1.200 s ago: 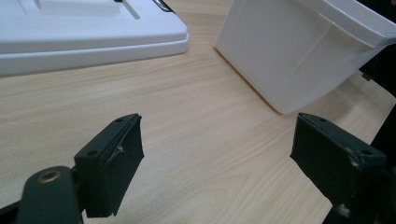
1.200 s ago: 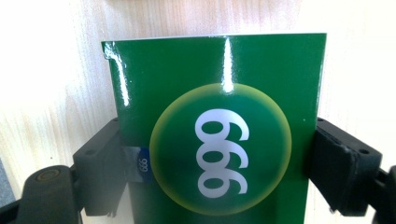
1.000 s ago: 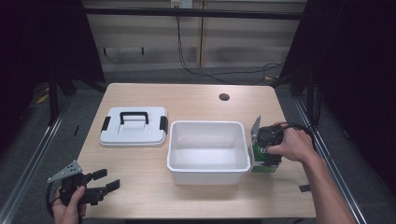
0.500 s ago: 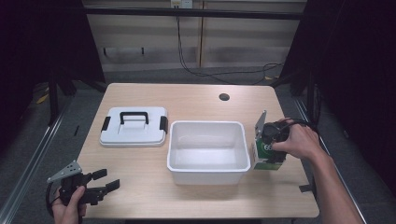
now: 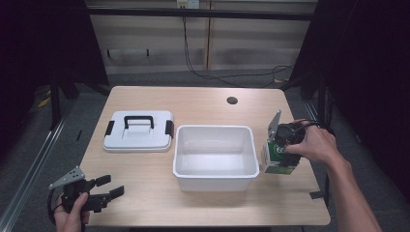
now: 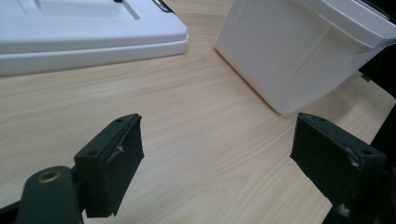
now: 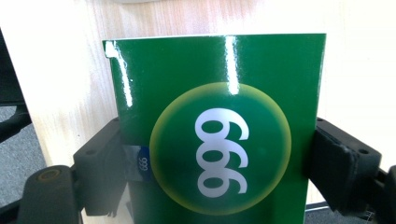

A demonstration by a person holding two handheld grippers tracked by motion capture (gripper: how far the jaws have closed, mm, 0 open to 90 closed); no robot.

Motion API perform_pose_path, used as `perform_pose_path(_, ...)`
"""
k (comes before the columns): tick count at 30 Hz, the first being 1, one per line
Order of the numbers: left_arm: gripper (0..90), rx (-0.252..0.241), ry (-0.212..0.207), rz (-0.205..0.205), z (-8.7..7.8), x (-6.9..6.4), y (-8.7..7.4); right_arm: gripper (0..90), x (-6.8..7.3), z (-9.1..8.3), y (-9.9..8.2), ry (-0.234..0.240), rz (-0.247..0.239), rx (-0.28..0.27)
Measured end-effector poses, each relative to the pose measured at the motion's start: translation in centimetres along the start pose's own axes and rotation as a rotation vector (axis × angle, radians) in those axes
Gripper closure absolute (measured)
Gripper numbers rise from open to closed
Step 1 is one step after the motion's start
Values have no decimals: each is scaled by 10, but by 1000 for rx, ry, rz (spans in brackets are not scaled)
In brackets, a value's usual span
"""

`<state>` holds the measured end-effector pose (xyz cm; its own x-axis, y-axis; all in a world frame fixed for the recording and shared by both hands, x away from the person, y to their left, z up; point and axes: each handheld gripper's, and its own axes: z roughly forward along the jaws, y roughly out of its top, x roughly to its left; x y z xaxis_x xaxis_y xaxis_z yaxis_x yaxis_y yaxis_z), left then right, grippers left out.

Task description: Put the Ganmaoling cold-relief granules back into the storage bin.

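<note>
Wooden table carries a white bin and lid. Right gripper clamps a green box by both sides, just right of the bin. Left gripper rests wide open and empty near the front left corner.

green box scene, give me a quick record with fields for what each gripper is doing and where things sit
right gripper: jaws shut on the green box, at the bin's right side
box marking: white digits in a yellow-edged circle
left gripper: open, holding nothing, over the table's near left corner
white bin: mid table, open
white lid: flat on the table left of the bin, black handle up
</note>
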<state>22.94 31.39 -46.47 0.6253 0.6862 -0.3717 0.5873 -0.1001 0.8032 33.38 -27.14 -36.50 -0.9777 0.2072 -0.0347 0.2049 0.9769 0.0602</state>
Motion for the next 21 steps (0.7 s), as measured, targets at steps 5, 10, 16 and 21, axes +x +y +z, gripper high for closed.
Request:
perform_pose_path(5, 164, 1, 0, 1, 0, 0, 0, 158, 2, -6, -2, -4, 14, -4)
perform_pose_path(10, 164, 0, 1, 0, 0, 0, 0, 158, 2, -17, -3, -13, 15, -6)
perform_pose_path(16, 164, -1, -3, 0, 0, 0, 0, 158, 2, -30, -4, -16, 17, -6)
perform_pose_path(21, 164, -1, -2, 0, 0, -1, 0, 158, 3, -38, -5, -21, 22, -3)
